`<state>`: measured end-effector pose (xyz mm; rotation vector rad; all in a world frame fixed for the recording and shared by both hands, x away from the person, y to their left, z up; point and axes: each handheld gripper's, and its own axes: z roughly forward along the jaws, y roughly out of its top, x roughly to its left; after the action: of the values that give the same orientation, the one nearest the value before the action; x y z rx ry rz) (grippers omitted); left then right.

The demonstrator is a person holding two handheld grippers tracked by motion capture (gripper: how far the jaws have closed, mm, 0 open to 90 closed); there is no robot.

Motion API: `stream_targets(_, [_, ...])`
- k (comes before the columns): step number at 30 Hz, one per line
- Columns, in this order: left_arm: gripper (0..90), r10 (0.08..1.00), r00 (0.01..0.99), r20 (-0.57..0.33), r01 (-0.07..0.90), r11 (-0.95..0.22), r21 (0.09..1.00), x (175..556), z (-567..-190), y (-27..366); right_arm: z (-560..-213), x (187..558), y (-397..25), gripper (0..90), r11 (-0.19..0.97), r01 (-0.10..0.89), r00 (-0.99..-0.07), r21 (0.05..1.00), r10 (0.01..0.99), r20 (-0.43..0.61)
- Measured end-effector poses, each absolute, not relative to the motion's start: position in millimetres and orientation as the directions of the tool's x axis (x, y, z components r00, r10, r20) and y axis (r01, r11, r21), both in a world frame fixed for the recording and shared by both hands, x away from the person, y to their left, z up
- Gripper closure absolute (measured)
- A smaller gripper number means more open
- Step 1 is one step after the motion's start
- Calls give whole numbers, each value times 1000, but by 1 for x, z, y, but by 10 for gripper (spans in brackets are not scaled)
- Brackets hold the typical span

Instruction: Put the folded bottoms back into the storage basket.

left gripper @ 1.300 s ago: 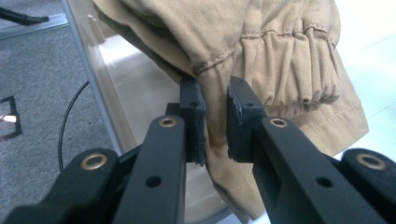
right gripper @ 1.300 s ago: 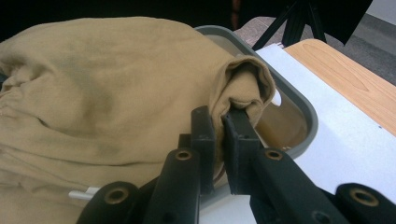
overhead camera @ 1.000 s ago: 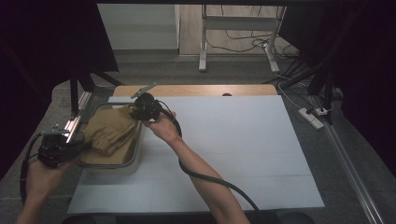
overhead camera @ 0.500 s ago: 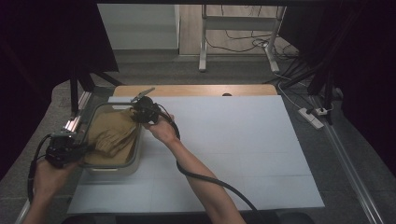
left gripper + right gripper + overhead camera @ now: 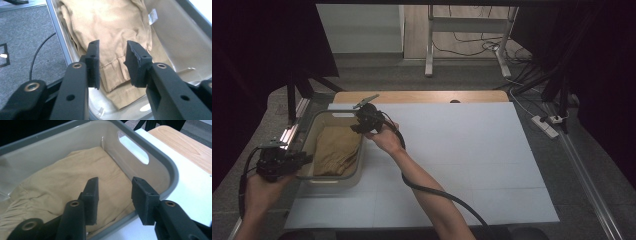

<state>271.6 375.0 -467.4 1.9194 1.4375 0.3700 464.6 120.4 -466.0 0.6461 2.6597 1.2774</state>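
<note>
A tan folded garment [image 5: 337, 148] lies inside a grey plastic bin [image 5: 328, 180] at the table's left. The garment [image 5: 110, 27] has a white label and a hem facing the left gripper. My left gripper [image 5: 307, 158] hovers at the bin's near left rim, open, with its jaws [image 5: 111, 63] apart above the garment's hem. My right gripper [image 5: 357, 126] stands at the bin's far right rim, open, and its jaws [image 5: 113, 197] frame the garment [image 5: 62, 182] just over the bin's wall [image 5: 160, 162]. Neither gripper holds anything.
A white sheet [image 5: 462, 160] covers the table, with a wooden strip [image 5: 422, 96] at its far edge. A metal rail [image 5: 292, 131] runs along the left side. A power strip [image 5: 546, 125] and cables lie on the floor at the right.
The garment has settled lower into the bin. My left gripper has drawn back to the bin's near left rim. The right gripper stays by the far right rim.
</note>
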Motion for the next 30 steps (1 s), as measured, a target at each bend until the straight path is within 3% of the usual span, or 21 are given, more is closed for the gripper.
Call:
stream_targets(4, [550, 911, 361, -200, 718, -135, 683, 271, -467, 371, -463, 464, 114, 495, 535, 329, -901, 778, 425, 89])
stream_targets(15, [234, 856, 444, -263, 677, -128, 725, 268, -470, 356, -451, 456, 101, 248, 551, 335, -916, 764, 381, 127])
stream_targets(19, [188, 847, 458, -269, 660, -122, 741, 265, -468, 350, -445, 448, 98, 126, 552, 316, -924, 772, 363, 119])
stream_targets(23, [153, 865, 442, -238, 659, -133, 741, 261, -466, 342, -442, 441, 93, 60, 586, 297, -939, 754, 323, 118])
stream_targets(30, [60, 833, 492, -253, 635, -145, 758, 256, -463, 334, -441, 434, 80, 15, 594, 272, -950, 757, 288, 116])
